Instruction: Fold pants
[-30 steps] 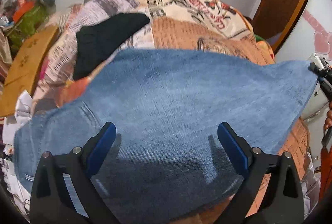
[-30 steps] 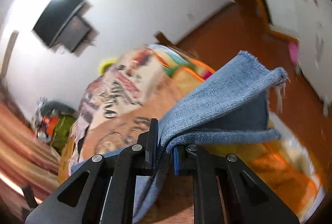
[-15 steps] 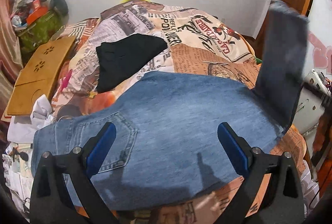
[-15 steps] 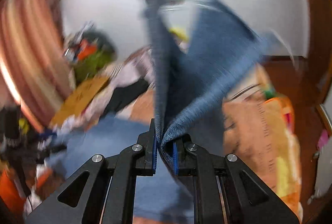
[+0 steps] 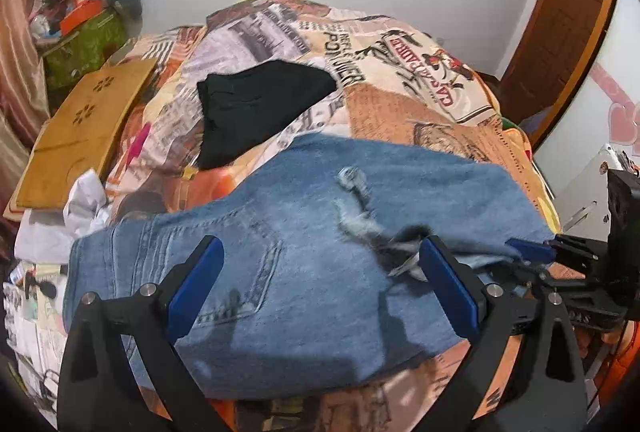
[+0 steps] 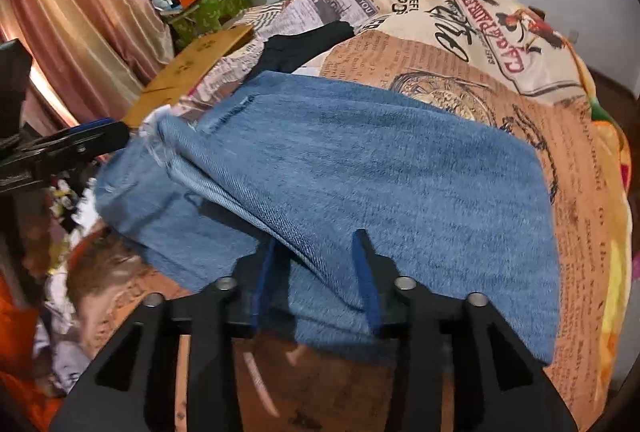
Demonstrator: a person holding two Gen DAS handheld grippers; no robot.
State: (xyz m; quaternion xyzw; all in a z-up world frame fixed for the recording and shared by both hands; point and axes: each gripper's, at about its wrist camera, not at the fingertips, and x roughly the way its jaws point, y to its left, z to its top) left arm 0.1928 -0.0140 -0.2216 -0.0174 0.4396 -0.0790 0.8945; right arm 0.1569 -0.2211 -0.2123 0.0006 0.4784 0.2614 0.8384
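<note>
The right gripper (image 6: 320, 272) stands partly spread, its jaws having just been opening; a folded denim edge of the jeans (image 6: 360, 159) lies between the blue pads (image 6: 366, 272), which no longer press on it. The left gripper (image 5: 316, 292) hovers with jaws spread wide and nothing between them, the back pocket (image 5: 240, 280) of the jeans just beyond its left finger. The jeans lie doubled over on the printed bedspread (image 5: 400, 71) directly ahead of both grippers, their long axis running crosswise to the left gripper's fingers, waist toward its left, fold toward its right. A frayed hem (image 5: 360, 207) rests on top, ahead of the left gripper's right finger. The denim is mid-blue, coarse-woven and soft-creased. Farther ahead lies a black folded garment (image 5: 256, 111); to the far left, a wooden lap tray (image 5: 84, 127).
</note>
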